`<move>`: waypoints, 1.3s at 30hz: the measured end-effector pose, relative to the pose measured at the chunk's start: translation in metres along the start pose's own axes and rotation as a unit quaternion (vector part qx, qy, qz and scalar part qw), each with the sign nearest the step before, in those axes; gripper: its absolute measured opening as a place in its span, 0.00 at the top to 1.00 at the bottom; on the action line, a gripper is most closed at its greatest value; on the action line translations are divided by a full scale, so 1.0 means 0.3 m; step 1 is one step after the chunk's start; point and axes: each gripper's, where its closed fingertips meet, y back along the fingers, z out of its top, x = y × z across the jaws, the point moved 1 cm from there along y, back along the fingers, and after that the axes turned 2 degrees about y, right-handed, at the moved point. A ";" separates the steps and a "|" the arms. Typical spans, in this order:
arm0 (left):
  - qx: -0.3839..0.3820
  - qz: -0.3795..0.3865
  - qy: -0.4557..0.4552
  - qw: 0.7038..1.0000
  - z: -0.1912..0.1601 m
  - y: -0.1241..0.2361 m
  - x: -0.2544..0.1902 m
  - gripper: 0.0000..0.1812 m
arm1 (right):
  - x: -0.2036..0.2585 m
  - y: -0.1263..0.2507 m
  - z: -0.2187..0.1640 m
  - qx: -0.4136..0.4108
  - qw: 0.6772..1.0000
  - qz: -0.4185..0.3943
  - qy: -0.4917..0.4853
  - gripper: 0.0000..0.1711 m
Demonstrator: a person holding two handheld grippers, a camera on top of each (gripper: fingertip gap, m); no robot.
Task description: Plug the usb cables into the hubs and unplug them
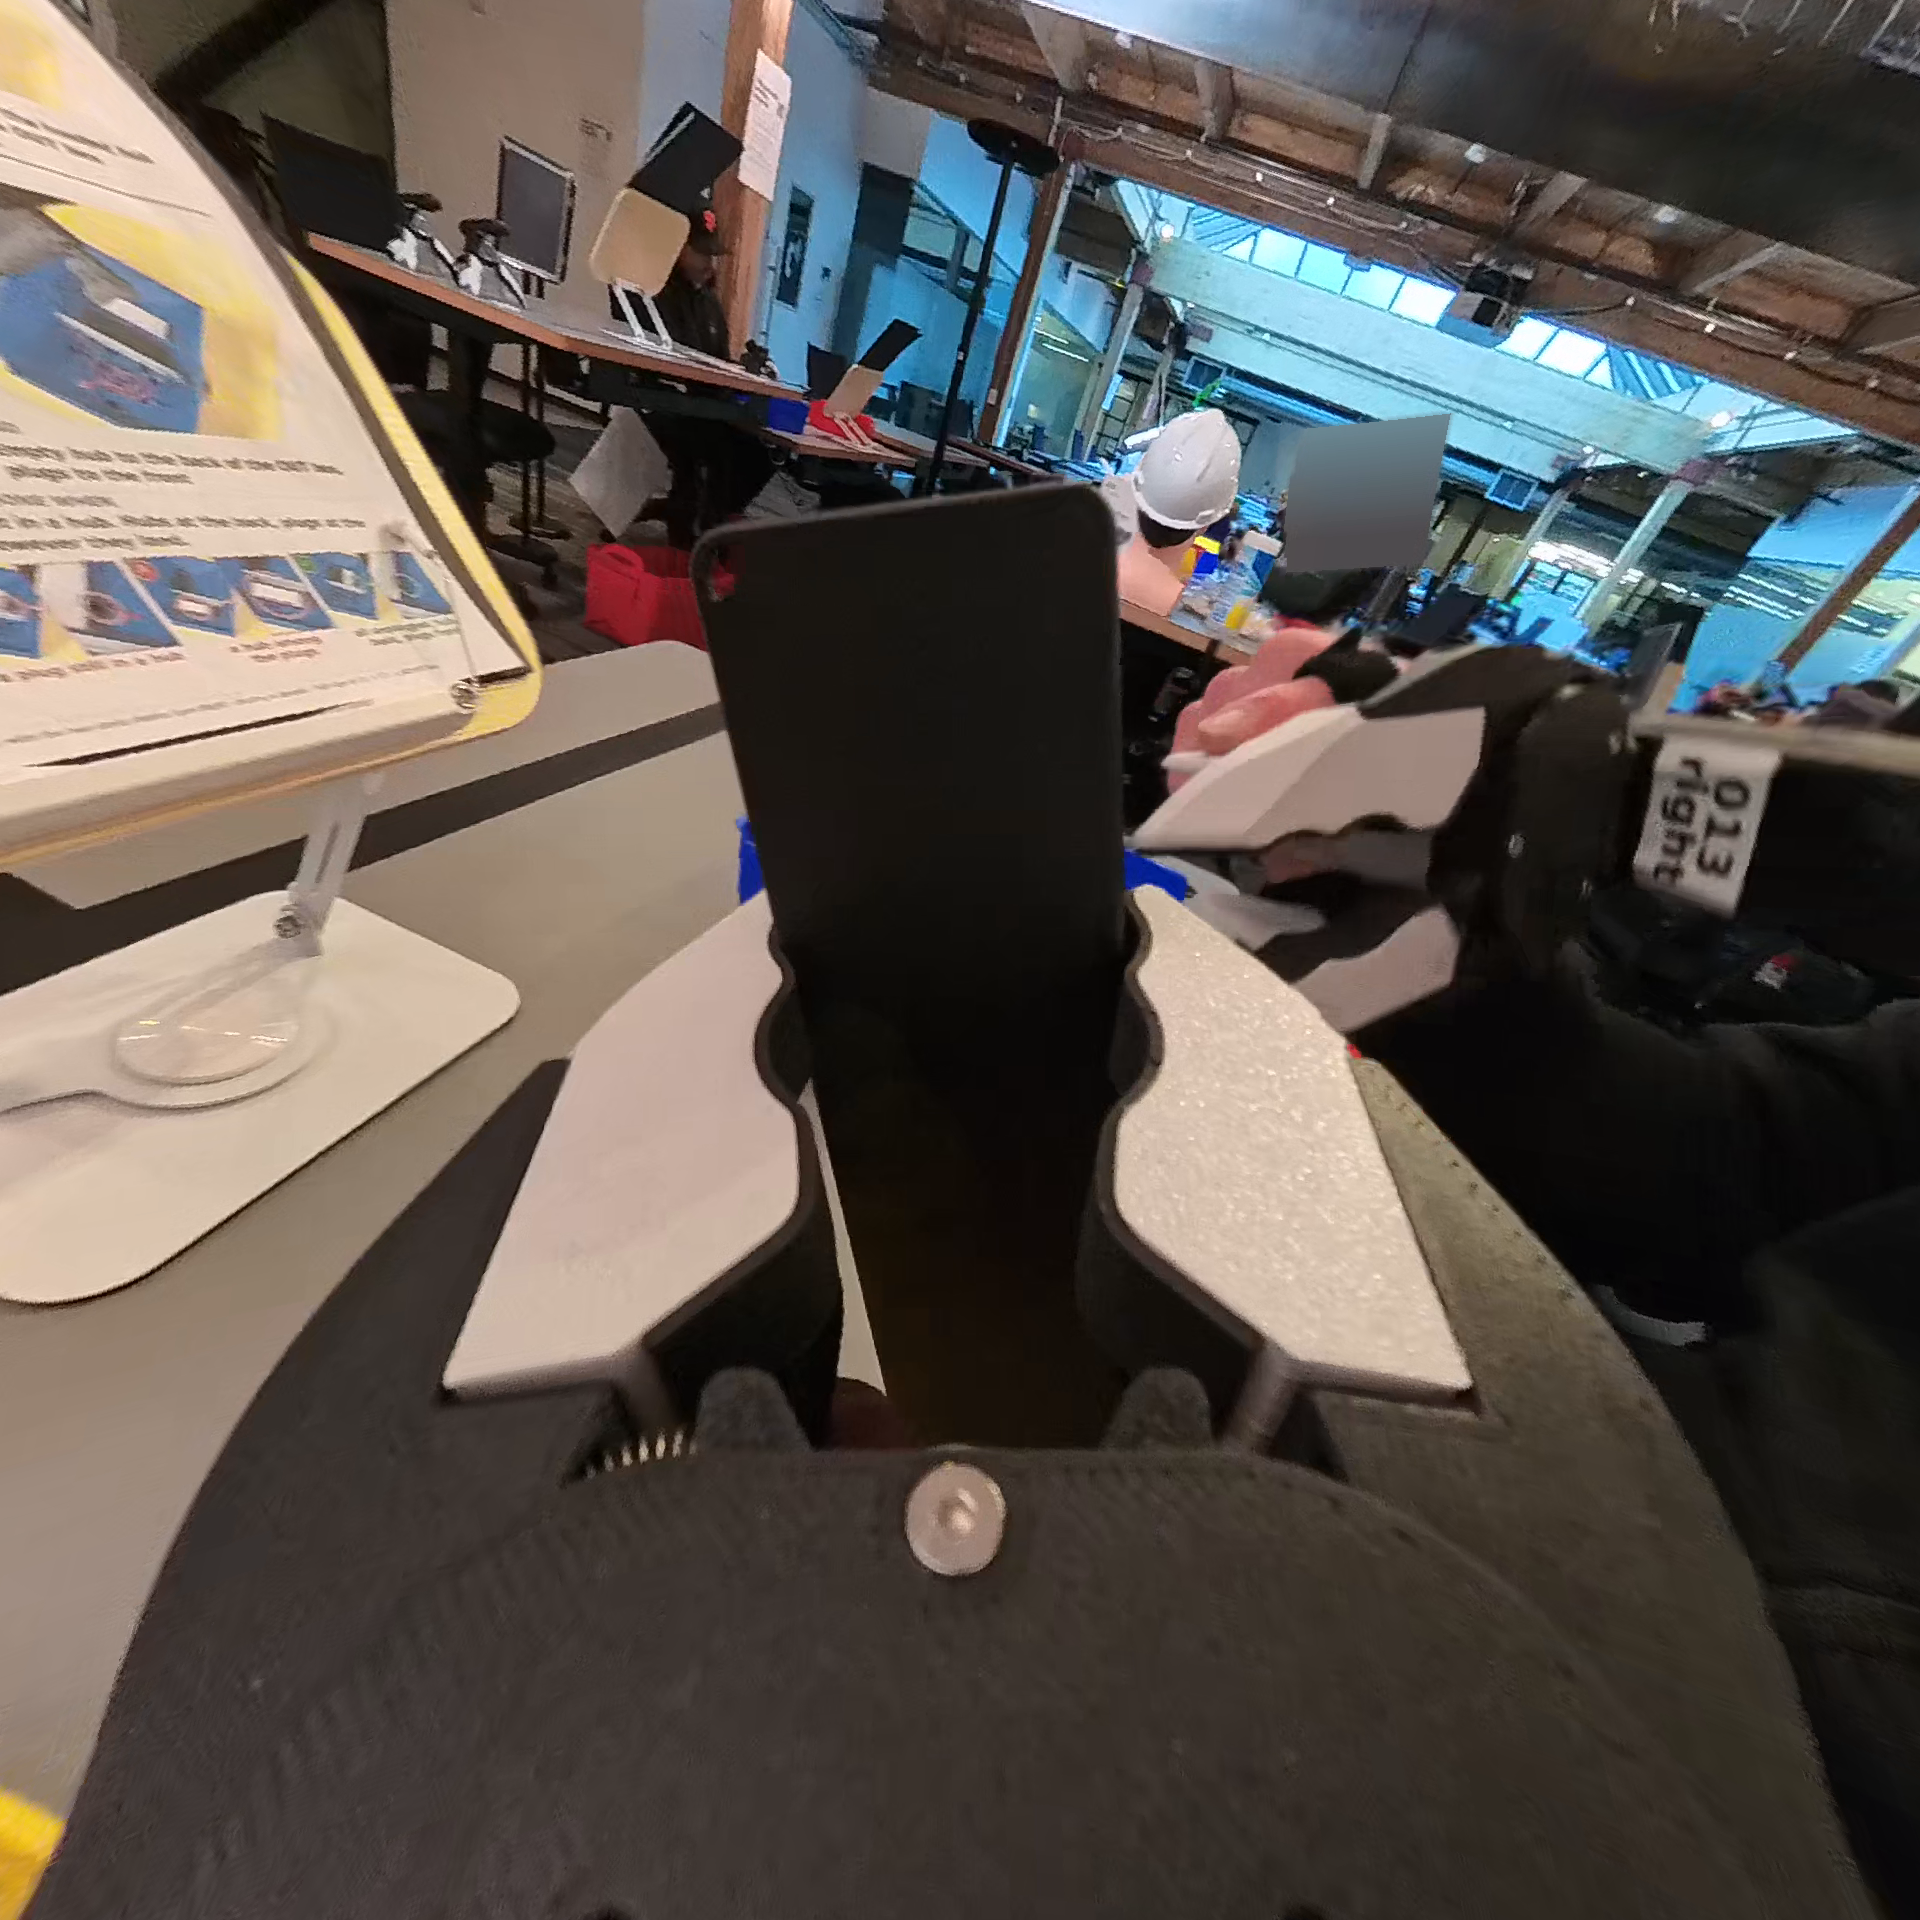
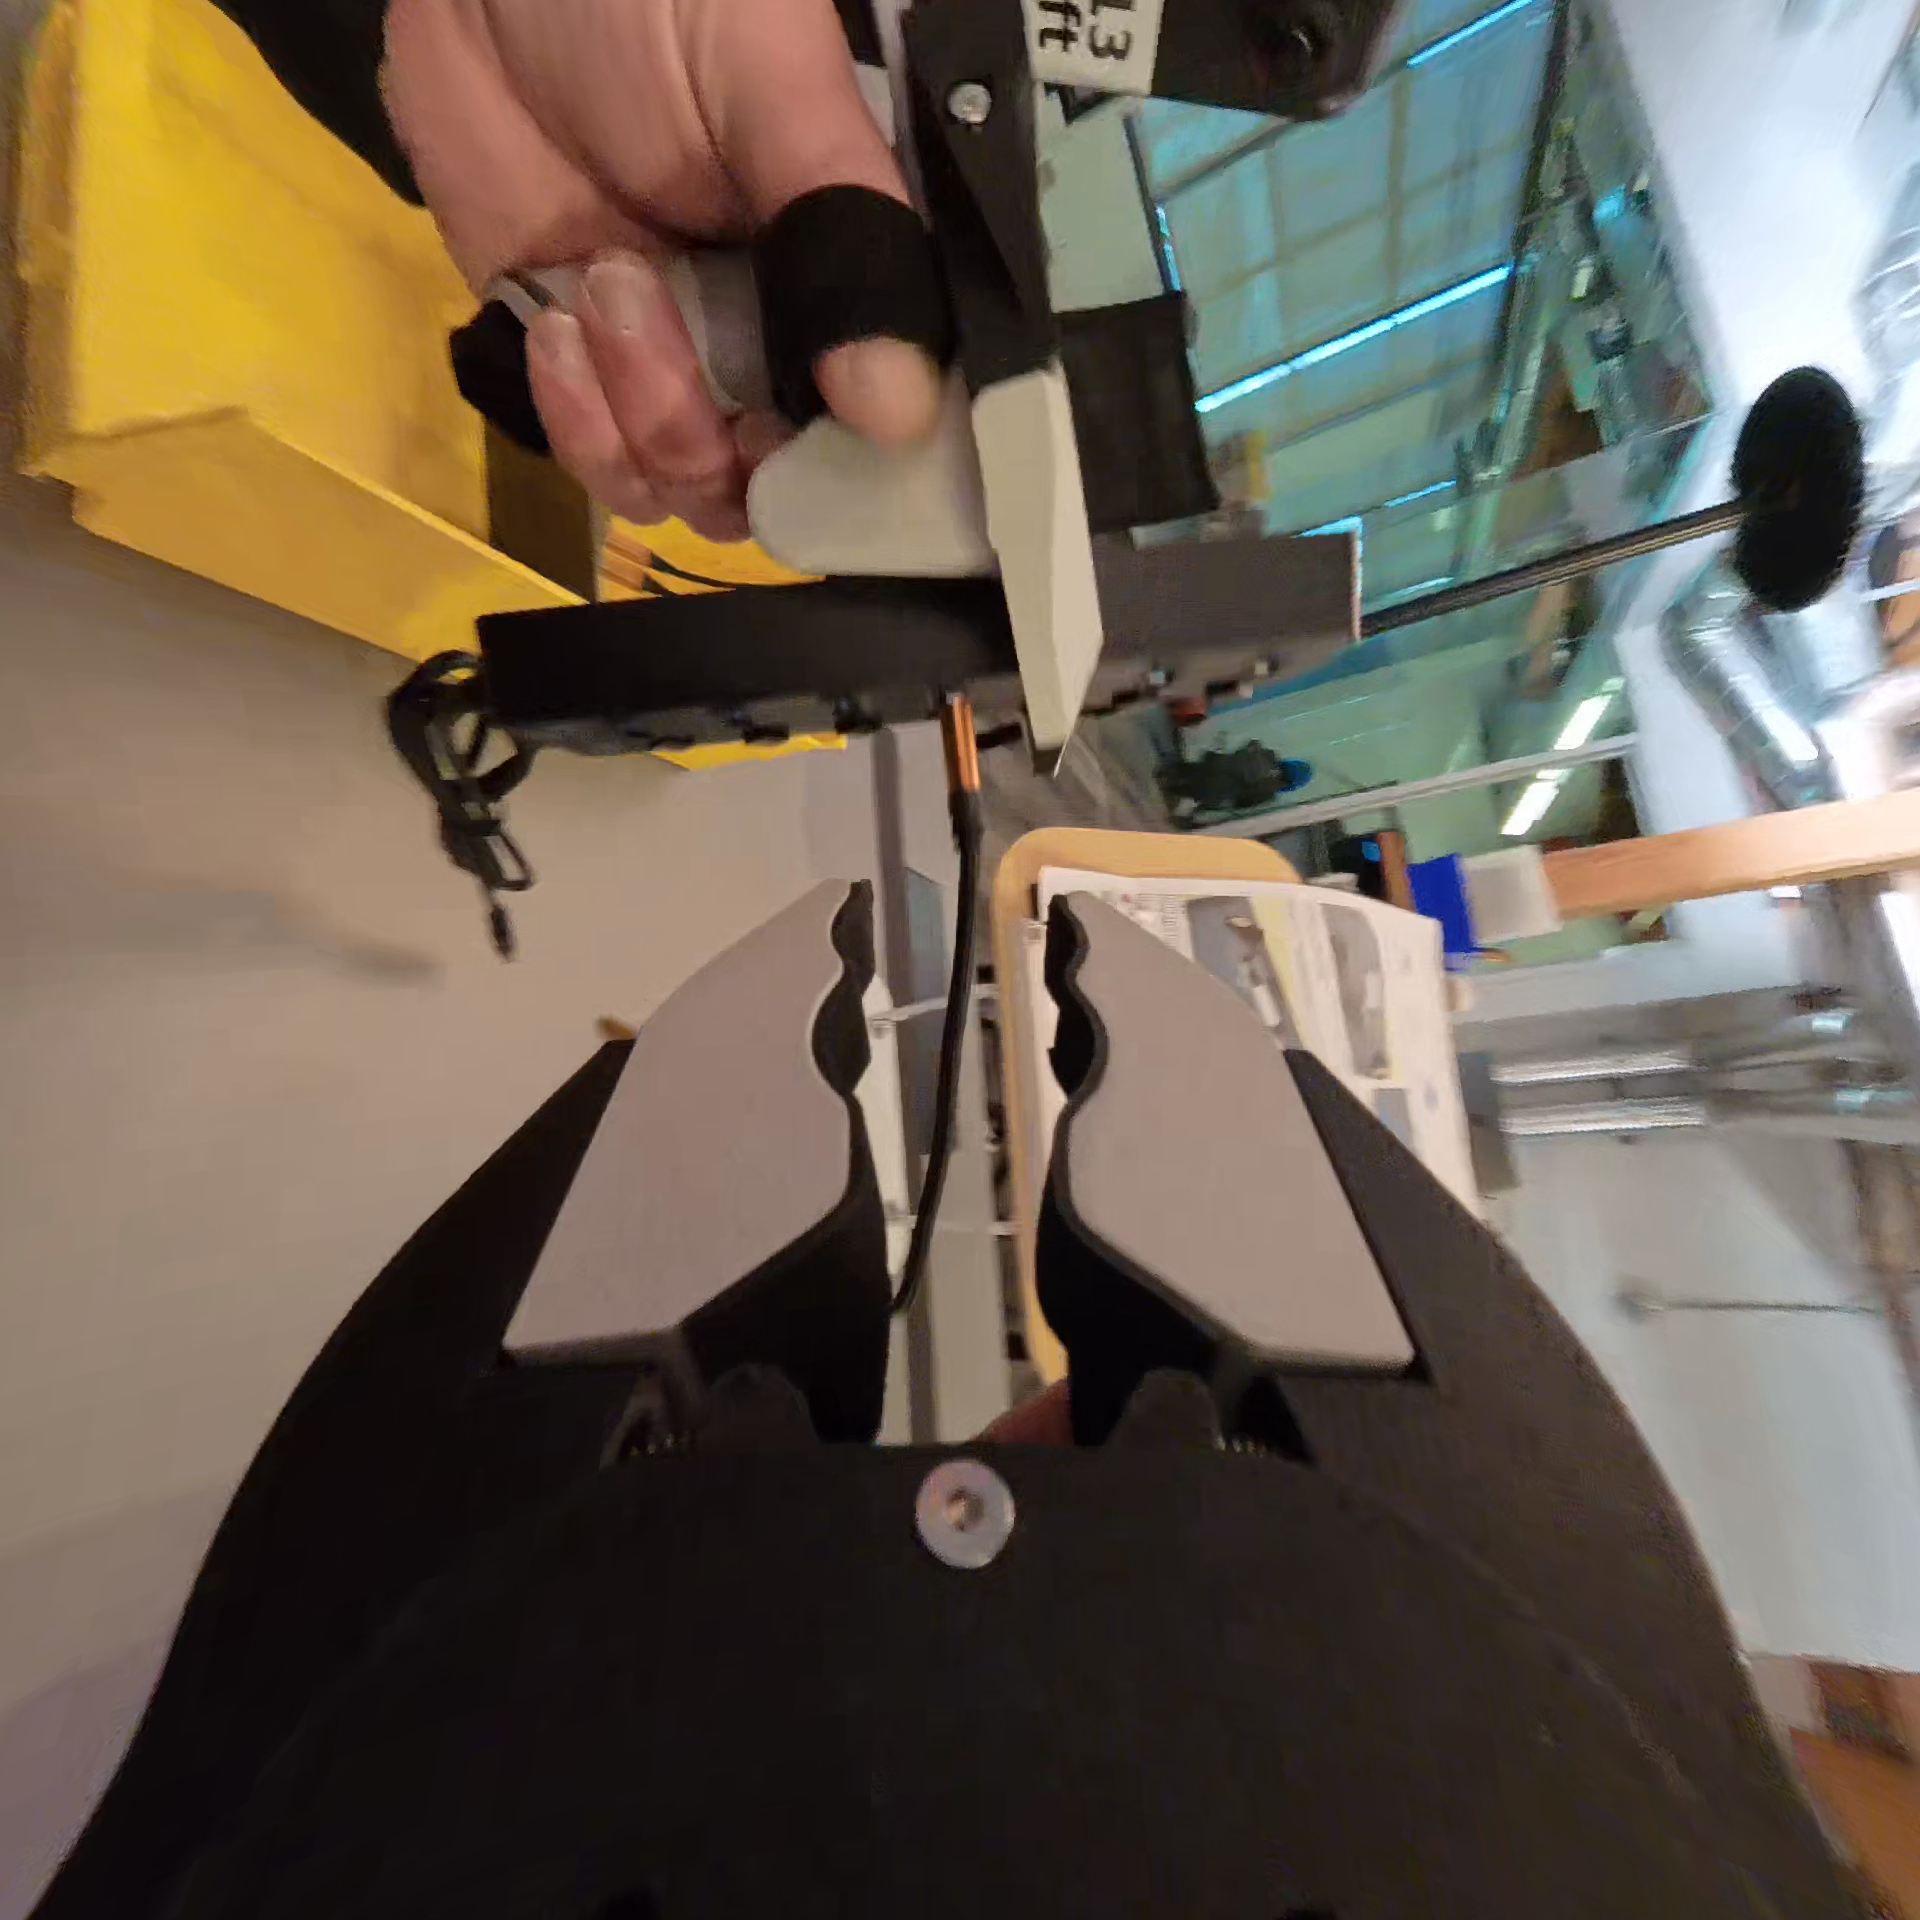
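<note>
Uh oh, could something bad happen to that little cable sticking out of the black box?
Maybe. The left gripper clamps the black hub in mid-air, so it could tilt or slip. The copper plug sits in a port with its thin cable running loose between the open right gripper fingers; tugging the cable rather than the plug could strain it.

Matt black plastic hub (image 1: 914, 831); copper-coloured glossy metal plug (image 2: 961, 743); smooth grey table (image 2: 208, 1039).
</note>
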 end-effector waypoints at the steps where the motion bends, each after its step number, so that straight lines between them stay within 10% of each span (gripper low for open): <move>1: 0.000 -0.005 0.003 1.000 -0.005 -0.009 -0.011 0.69 | -0.001 -0.021 0.009 0.012 0.999 -0.026 0.022 0.82; 39: 0.063 -0.044 -0.016 0.997 -0.099 -0.075 -0.077 0.70 | 0.032 -0.056 -0.015 0.022 0.995 -0.074 0.065 0.96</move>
